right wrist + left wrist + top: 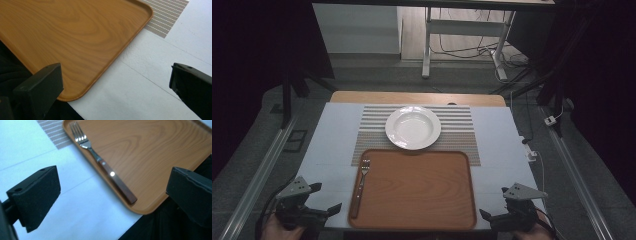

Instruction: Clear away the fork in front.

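A wooden tray (422, 195) sits at the near edge of the table (332, 140), its far side overlapping a striped placemat (462, 132). A fork (360, 187) with a brown handle lies along the tray's left rim, tines toward the far edge. A white soup plate (413, 127) rests on the placemat, just beyond the tray. The left claw (324, 200) hovers at the near left corner, jaws spread wide, near the fork but apart from it. The right claw (494, 202) hovers at the near right corner, jaws also spread, holding nothing.
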The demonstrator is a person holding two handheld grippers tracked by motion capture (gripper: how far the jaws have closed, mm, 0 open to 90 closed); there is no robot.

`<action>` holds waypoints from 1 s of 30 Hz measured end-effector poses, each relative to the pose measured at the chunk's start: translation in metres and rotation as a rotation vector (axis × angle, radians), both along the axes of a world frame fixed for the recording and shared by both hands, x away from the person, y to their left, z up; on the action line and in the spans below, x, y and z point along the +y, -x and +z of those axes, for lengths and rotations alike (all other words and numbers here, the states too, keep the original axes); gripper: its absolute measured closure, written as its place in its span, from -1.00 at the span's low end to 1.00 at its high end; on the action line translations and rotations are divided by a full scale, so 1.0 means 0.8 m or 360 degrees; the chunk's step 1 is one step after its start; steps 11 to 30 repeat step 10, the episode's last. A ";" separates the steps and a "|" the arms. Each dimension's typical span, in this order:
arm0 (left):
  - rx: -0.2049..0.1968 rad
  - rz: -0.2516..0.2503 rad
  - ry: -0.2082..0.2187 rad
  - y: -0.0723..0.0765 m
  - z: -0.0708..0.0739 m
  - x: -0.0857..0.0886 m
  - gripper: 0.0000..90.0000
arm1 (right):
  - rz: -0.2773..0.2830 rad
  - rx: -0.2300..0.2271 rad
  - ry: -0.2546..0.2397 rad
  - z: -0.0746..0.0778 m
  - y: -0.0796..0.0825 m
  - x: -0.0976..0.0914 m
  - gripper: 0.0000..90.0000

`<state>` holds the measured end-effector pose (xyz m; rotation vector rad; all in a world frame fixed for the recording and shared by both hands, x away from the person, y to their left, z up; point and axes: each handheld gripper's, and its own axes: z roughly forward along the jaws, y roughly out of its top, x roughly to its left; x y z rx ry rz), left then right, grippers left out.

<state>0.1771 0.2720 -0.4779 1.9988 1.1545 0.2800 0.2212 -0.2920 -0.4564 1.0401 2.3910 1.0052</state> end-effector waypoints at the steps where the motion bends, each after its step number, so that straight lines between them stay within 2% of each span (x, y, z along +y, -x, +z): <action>1: 0.0006 0.0005 0.0004 0.001 0.000 0.001 -1.00 | 0.0000 0.0000 0.0001 0.000 0.000 0.000 -1.00; 8: 0.0094 0.0038 -0.0062 0.003 -0.003 0.002 -1.00 | -0.0006 0.0005 0.0005 0.000 0.000 0.000 -1.00; 10: 0.0107 0.0034 -0.0060 0.002 -0.003 0.002 -1.00 | 0.0000 0.0004 0.0008 -0.001 0.000 0.000 -1.00; 30: 0.0107 0.0034 -0.0060 0.002 -0.003 0.002 -1.00 | 0.0000 0.0004 0.0008 -0.001 0.000 0.000 -1.00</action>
